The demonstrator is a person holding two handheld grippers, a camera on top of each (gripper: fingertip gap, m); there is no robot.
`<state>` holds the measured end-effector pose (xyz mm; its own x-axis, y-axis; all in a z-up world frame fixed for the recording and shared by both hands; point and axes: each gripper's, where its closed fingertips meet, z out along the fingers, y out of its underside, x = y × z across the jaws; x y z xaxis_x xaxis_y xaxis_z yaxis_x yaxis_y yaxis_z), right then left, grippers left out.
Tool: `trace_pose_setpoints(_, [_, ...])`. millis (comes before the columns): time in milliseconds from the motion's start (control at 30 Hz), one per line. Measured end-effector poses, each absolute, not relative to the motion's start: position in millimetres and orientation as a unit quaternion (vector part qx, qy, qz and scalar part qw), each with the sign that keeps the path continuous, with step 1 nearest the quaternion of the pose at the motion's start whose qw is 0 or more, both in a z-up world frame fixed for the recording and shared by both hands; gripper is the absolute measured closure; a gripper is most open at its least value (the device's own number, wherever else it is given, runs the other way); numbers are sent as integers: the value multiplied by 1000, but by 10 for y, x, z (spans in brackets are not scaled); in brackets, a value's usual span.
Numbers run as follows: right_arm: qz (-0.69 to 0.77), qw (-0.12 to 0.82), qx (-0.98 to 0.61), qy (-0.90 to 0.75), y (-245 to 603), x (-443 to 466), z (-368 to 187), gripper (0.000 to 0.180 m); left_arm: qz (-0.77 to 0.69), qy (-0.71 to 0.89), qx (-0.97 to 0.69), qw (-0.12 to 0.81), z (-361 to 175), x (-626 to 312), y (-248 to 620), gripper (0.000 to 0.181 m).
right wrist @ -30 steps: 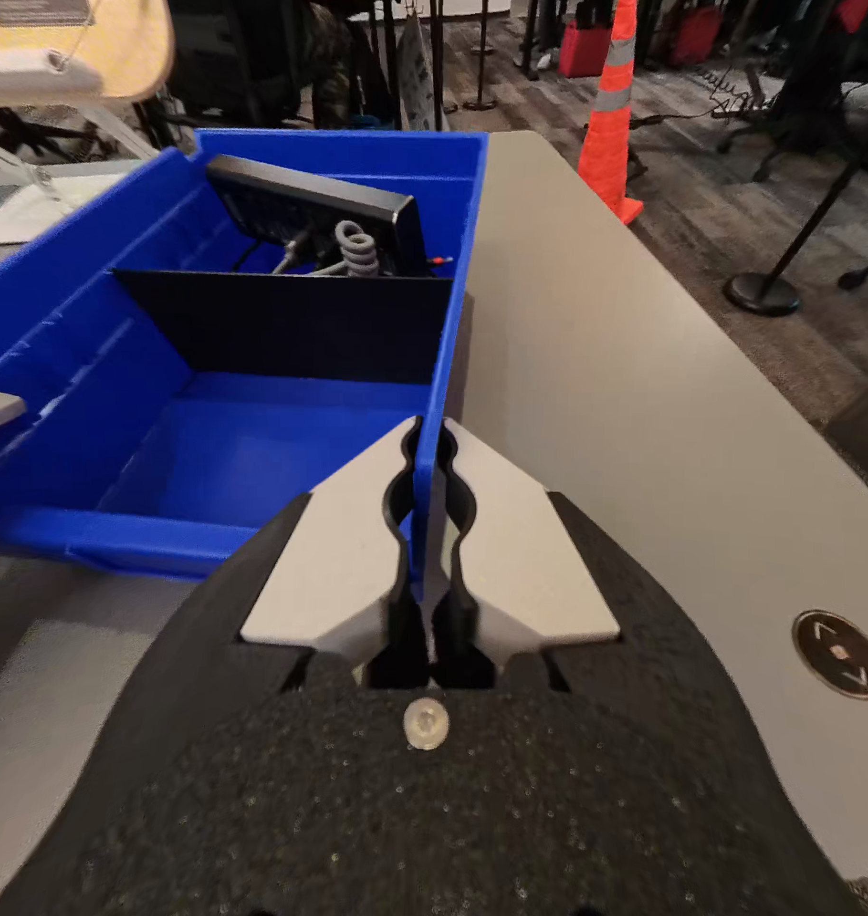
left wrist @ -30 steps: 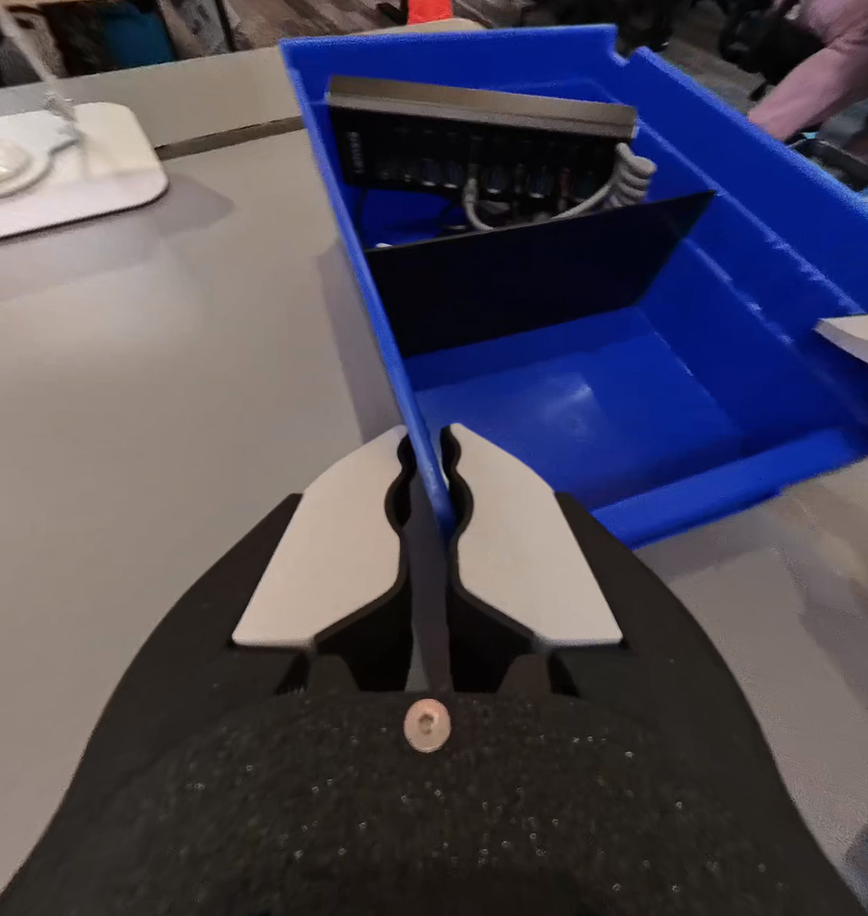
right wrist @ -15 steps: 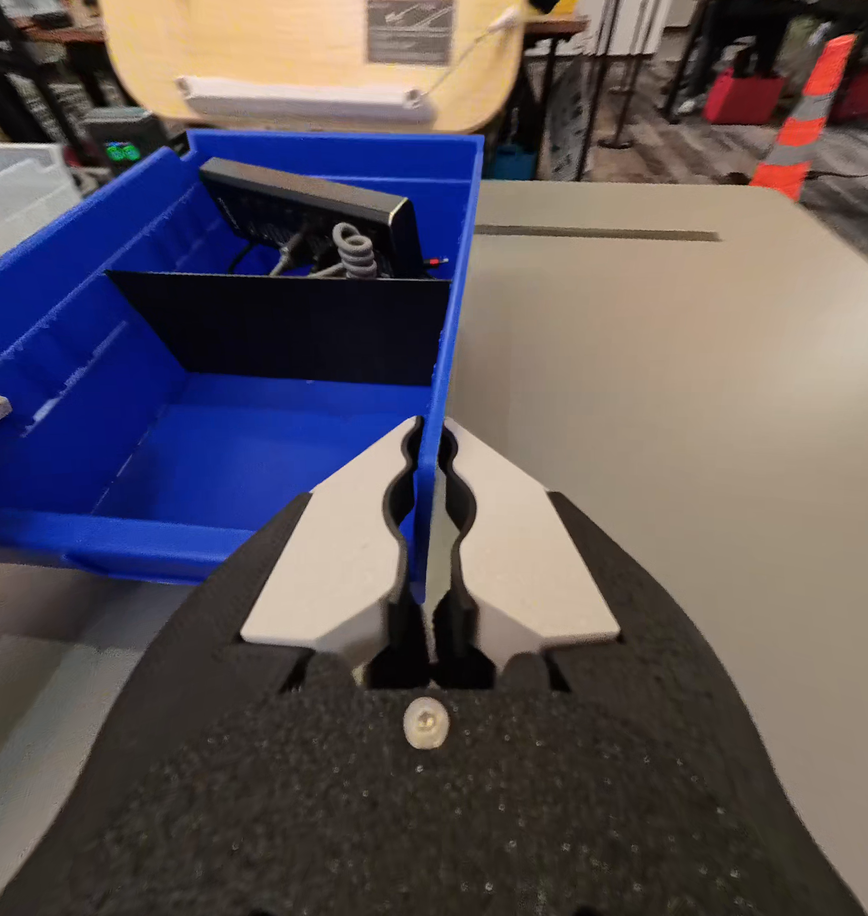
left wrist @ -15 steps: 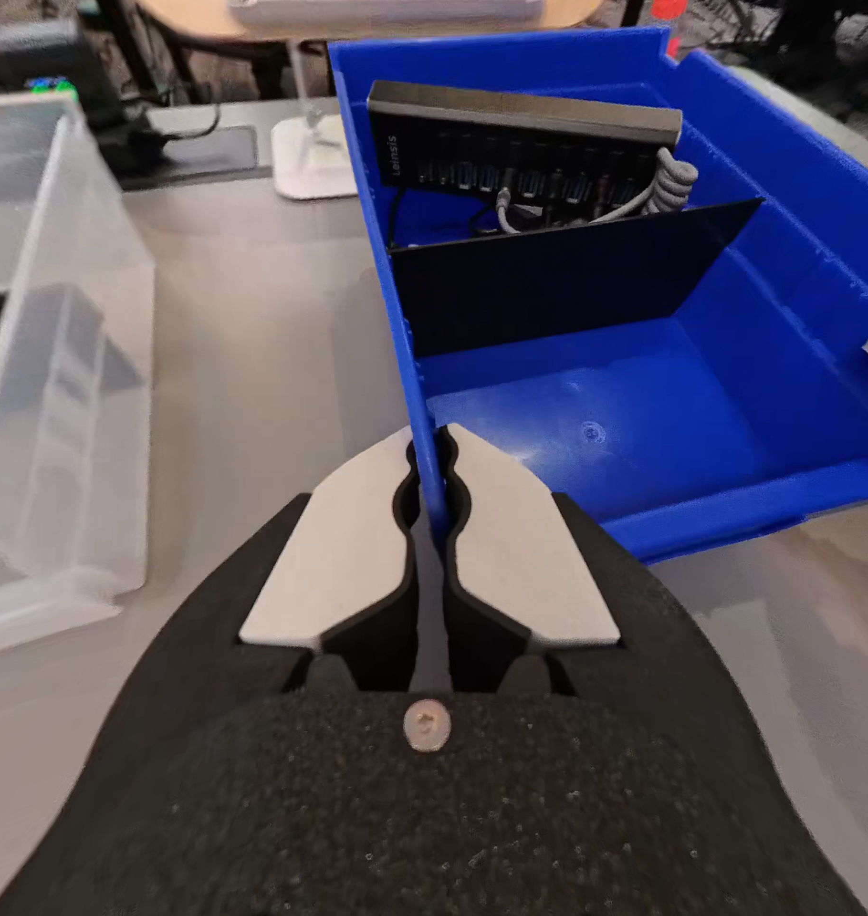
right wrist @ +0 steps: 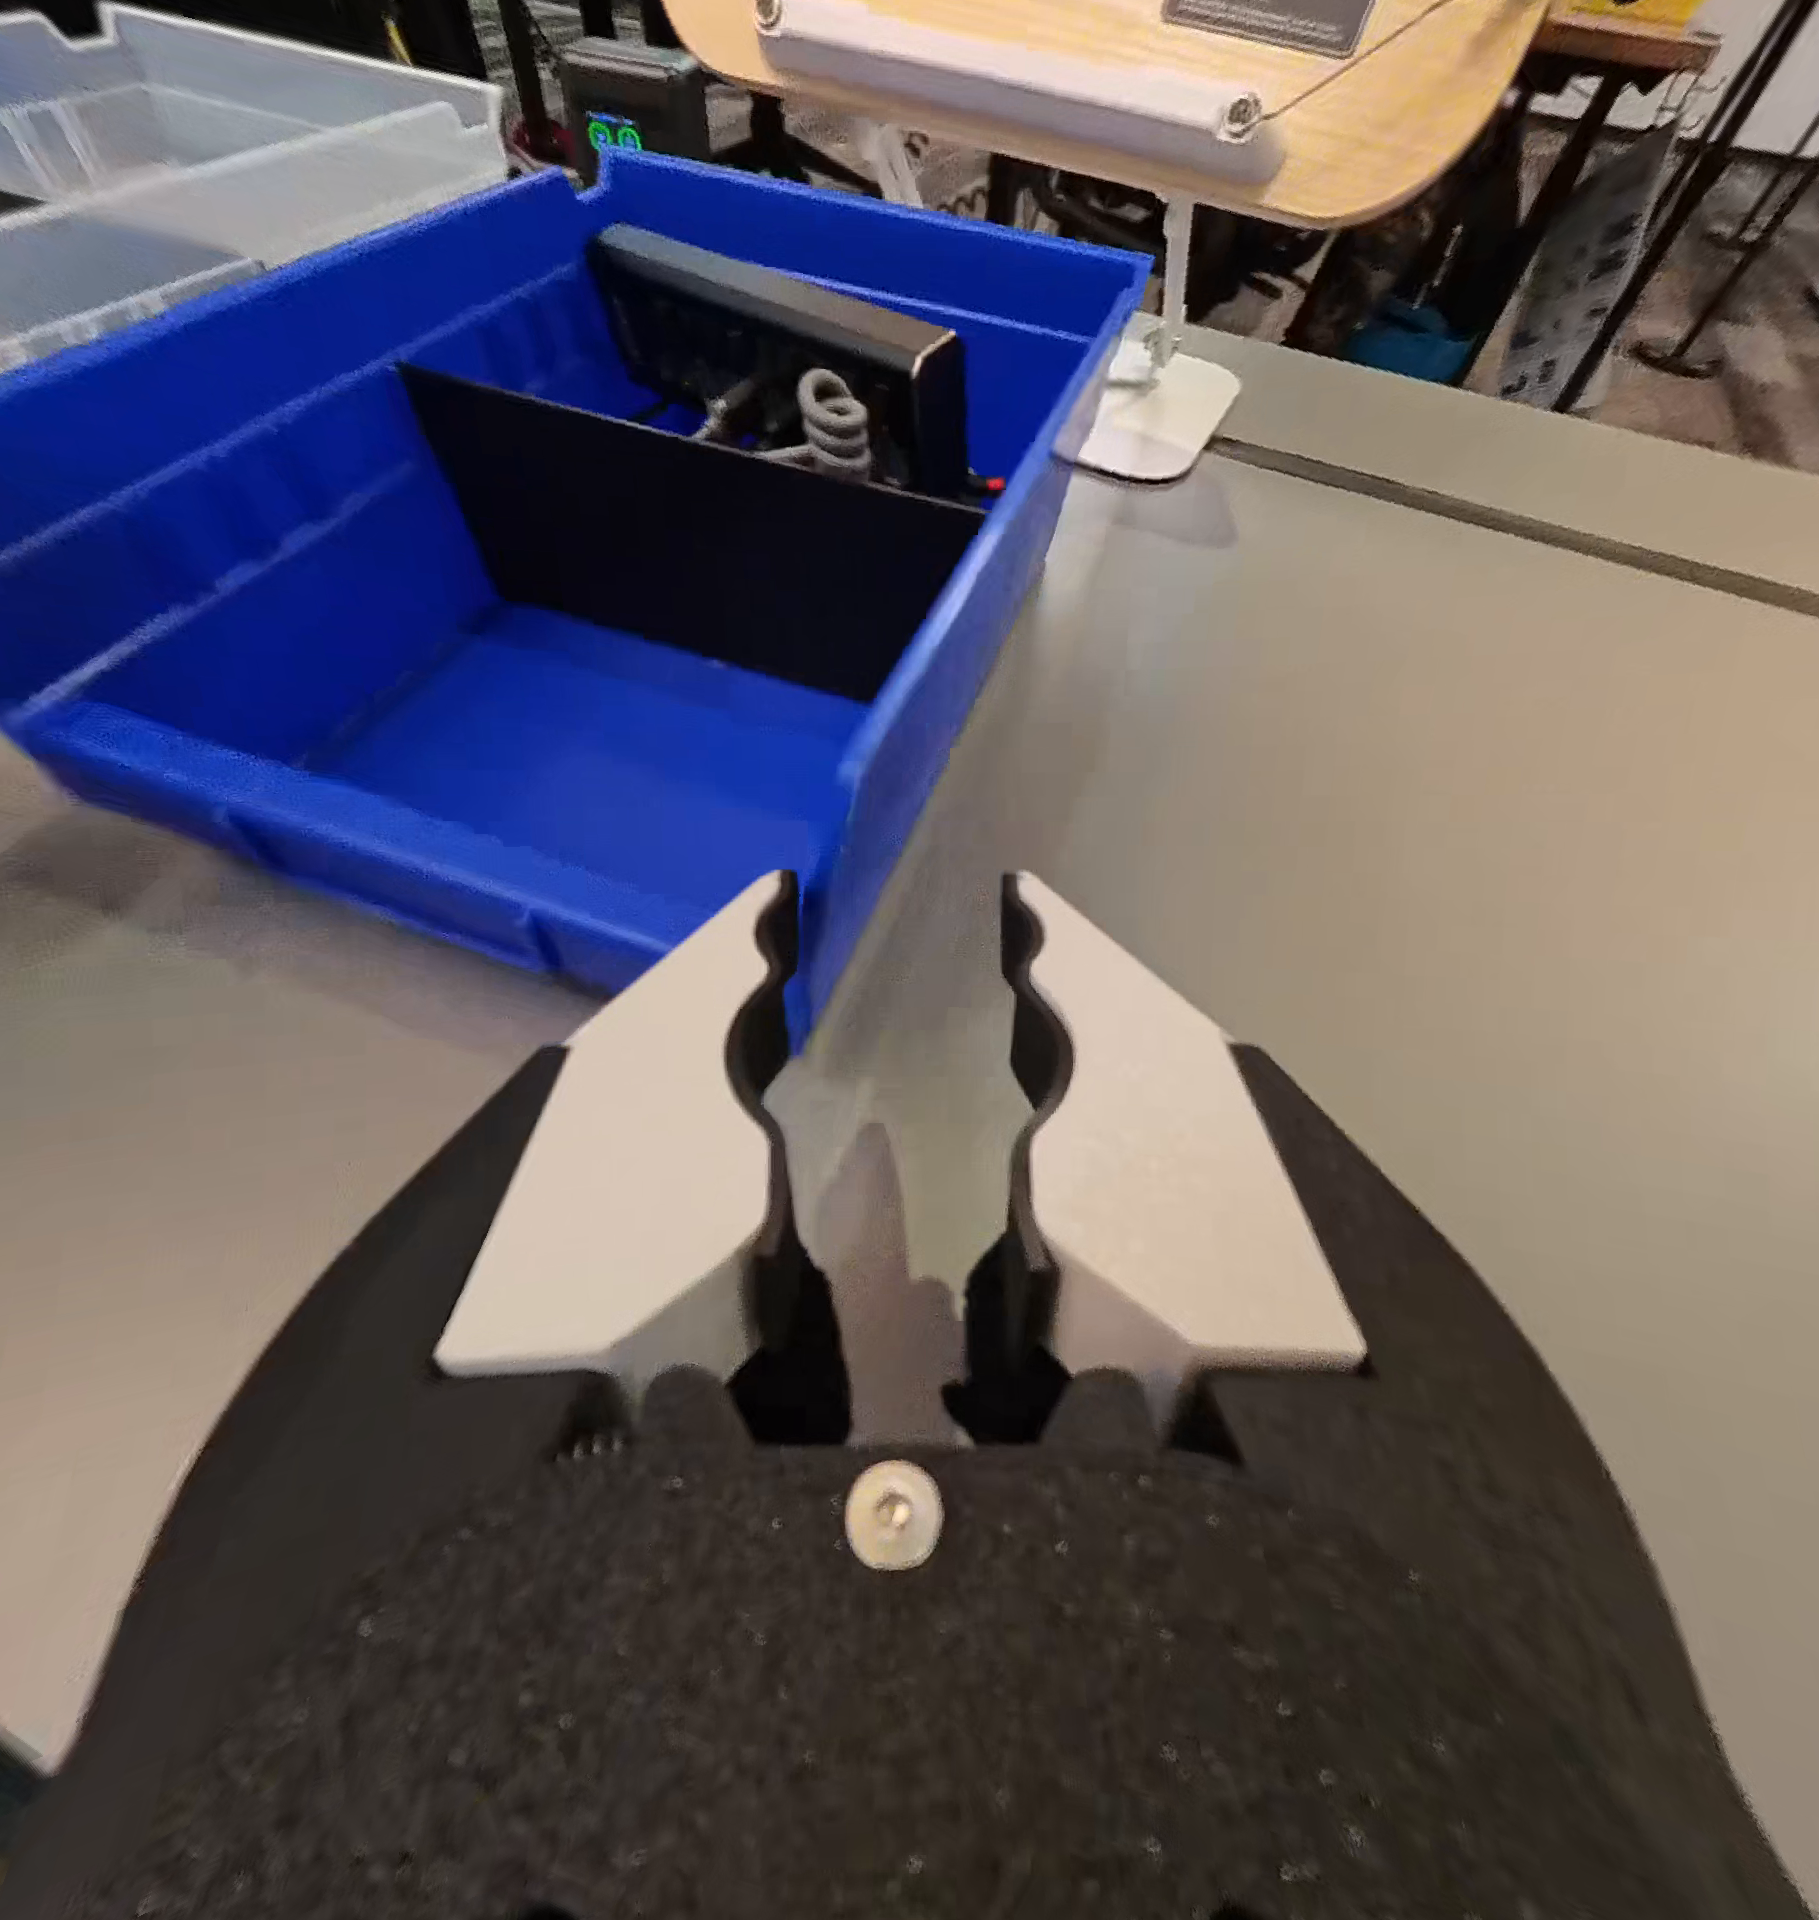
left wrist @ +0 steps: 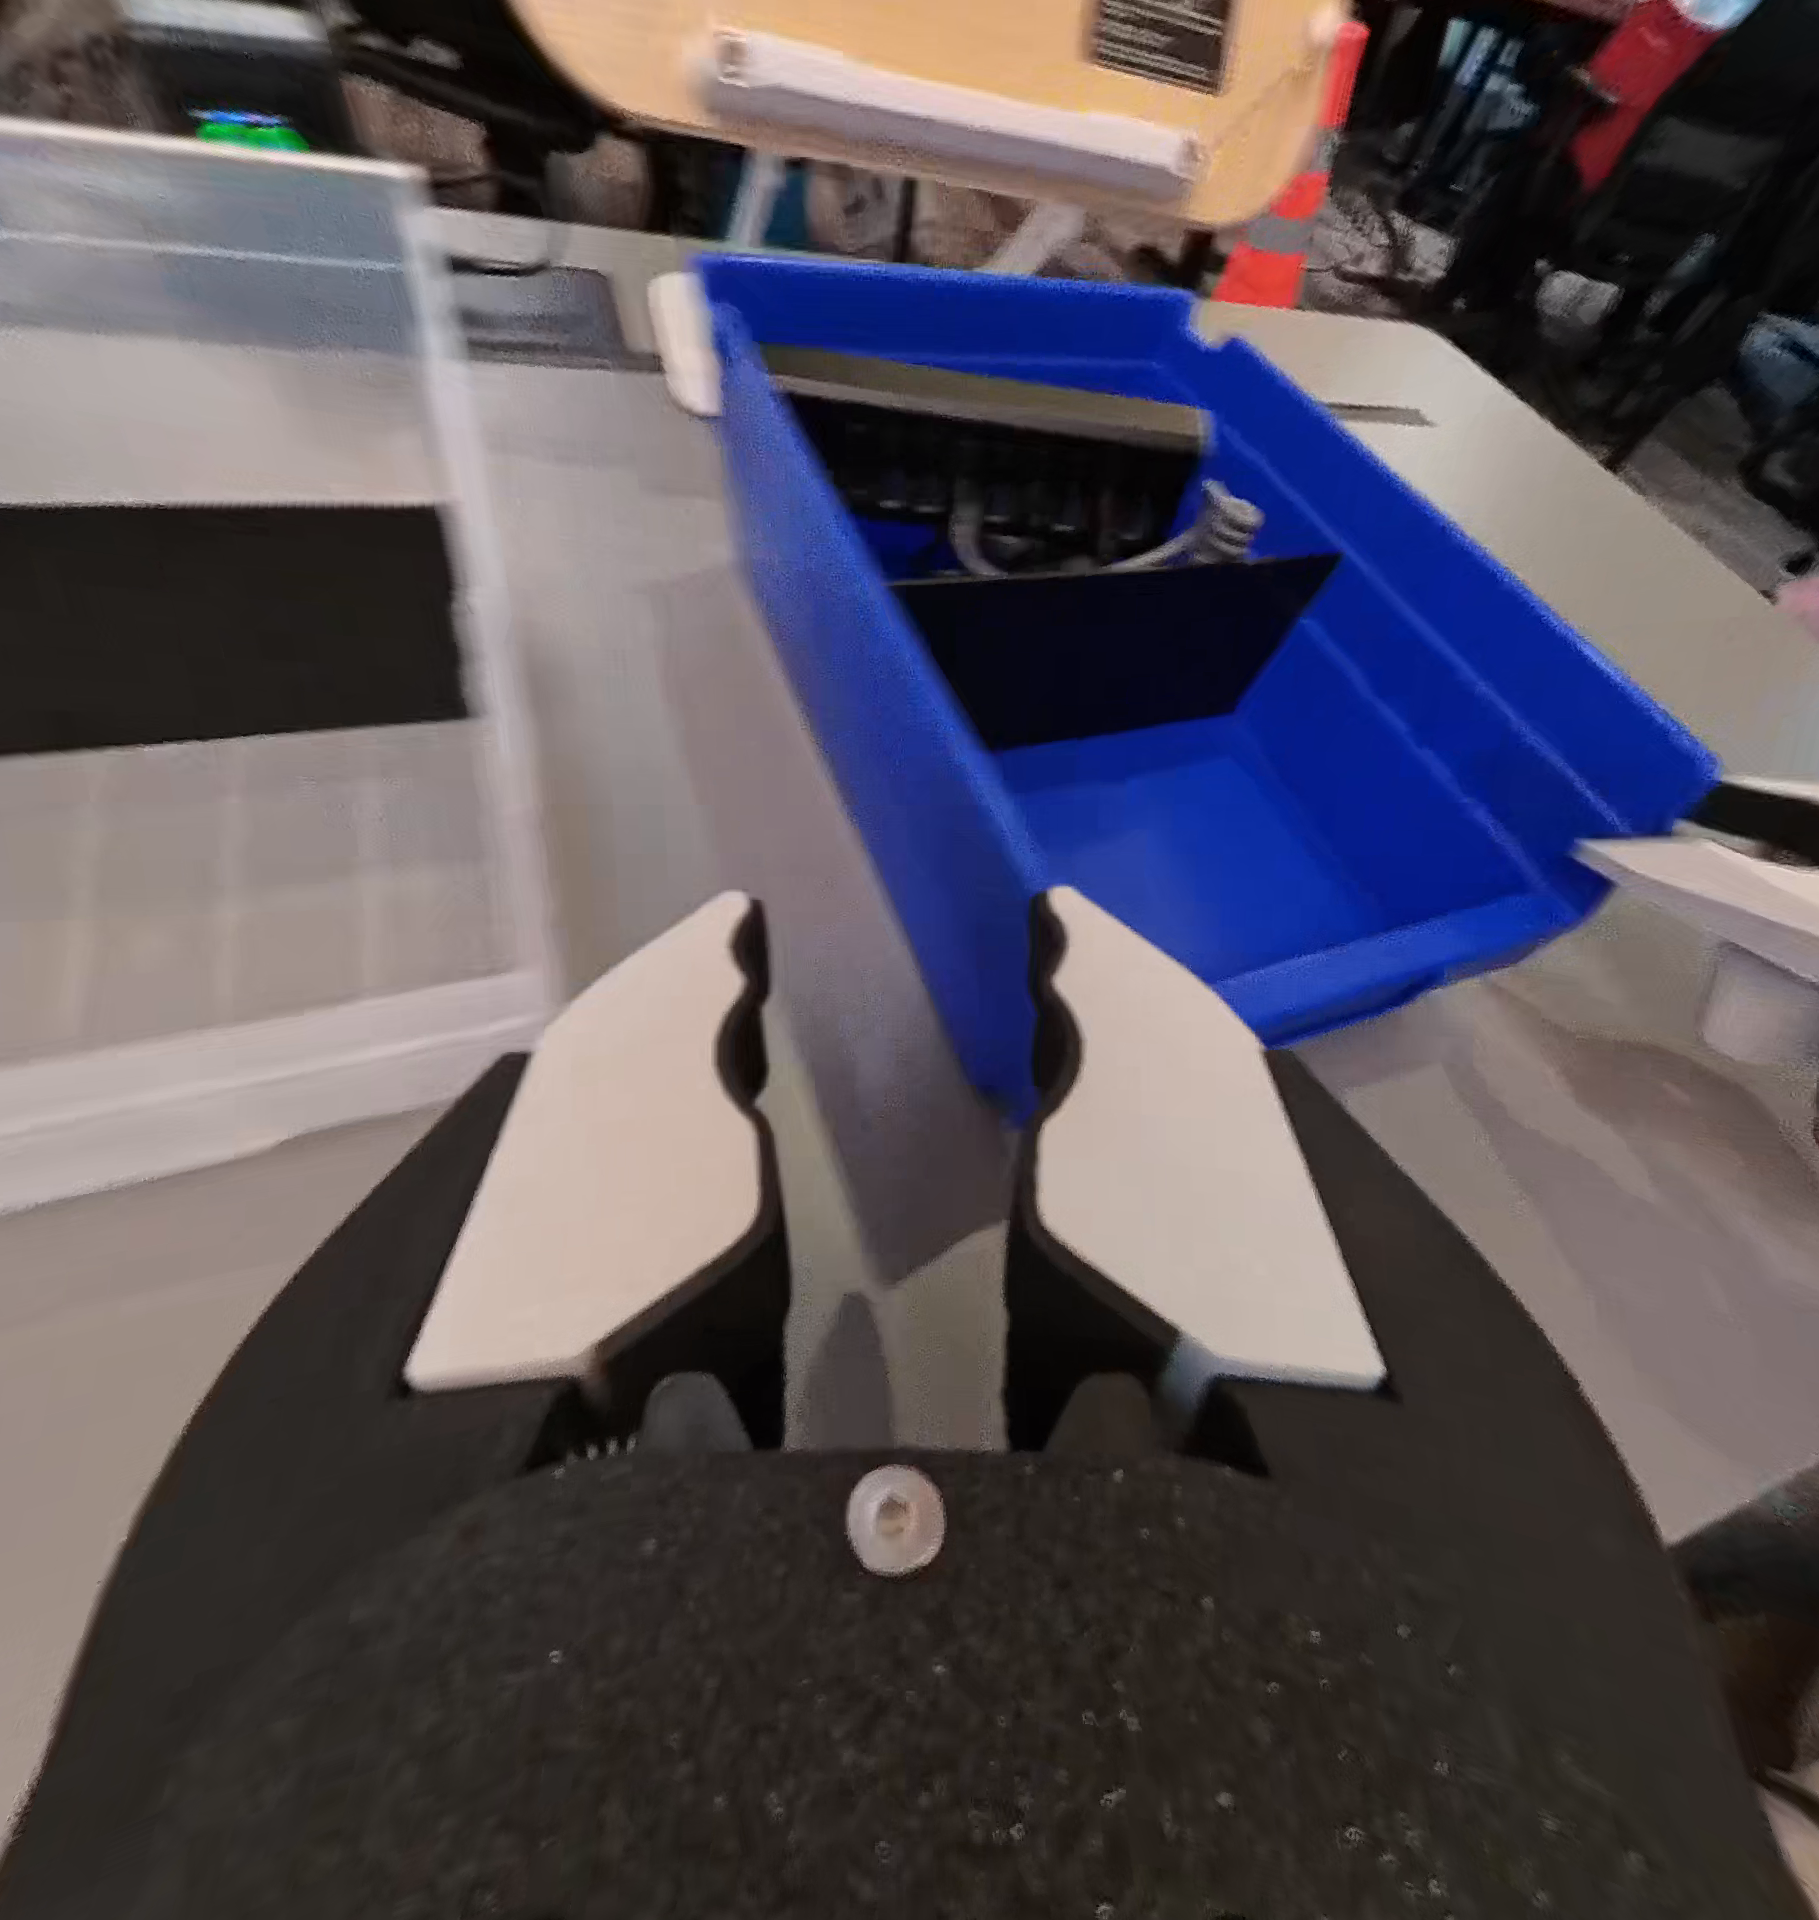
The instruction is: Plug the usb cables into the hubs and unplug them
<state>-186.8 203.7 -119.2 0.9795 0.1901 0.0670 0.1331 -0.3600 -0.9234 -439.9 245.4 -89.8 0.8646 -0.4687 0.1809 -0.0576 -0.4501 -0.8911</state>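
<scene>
Now I have let go: my left tool (left wrist: 894,997) and right tool (right wrist: 900,977), pinching the blue bin (right wrist: 261,582) walls half a second ago, are spread. Hub (right wrist: 780,343) and cable (right wrist: 832,416) sit upper centre, ready for plugging.

Left gripper (left wrist: 889,914) agape; right gripper (right wrist: 900,894) agape
</scene>
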Motion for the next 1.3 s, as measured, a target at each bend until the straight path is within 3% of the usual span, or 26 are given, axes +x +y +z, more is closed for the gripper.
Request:
trace_pose_setpoints(33, [38,557,-824,-96,1959,-1862,-1167,141,-187,138,-832,503,-885,-4695,2473,141])
trace_pose_setpoints(133, [88,573,-809,-98,1745,-1946,-1065,140,-120,48,-833,539,-874,-5799,2590,136])
trace_pose_setpoints(300, [159,579,-786,-148,1448,-2451,-994,141,-80,19,-841,534,-927,-6893,2947,118])
trace_pose_setpoints(467, [217,553,-771,-230,1262,-3187,-1001,143,-78,91,-858,500,-1077,-6868,3502,119])
trace_pose_setpoints(600, [268,484,-791,-263,1164,-3699,-1219,142,-106,108,-874,461,-1295,-6765,3662,177])
trace_pose_setpoints(700, [245,476,-794,-289,1246,-3954,-1295,142,-93,107,-868,475,-1296,-6728,3494,177])
trace_pose_setpoints(900, [207,508,-791,-271,1643,-4522,-1222,124,-64,101,-869,479,-1310,-6622,2700,176])
trace_pose_setpoints(1000, [114,536,-799,-248,1901,-4616,-1252,123,-67,81,-874,475,-1307,-6594,2291,176])
trace_pose_setpoints(1100, [65,531,-816,-221,2041,-4649,-1336,129,-68,85,-875,472,-1307,-6517,1972,177])
trace_pose_setpoints(1300, [75,524,-827,-189,1933,-4616,-1199,167,-11,84,-854,513,-1141,-6466,1610,175])
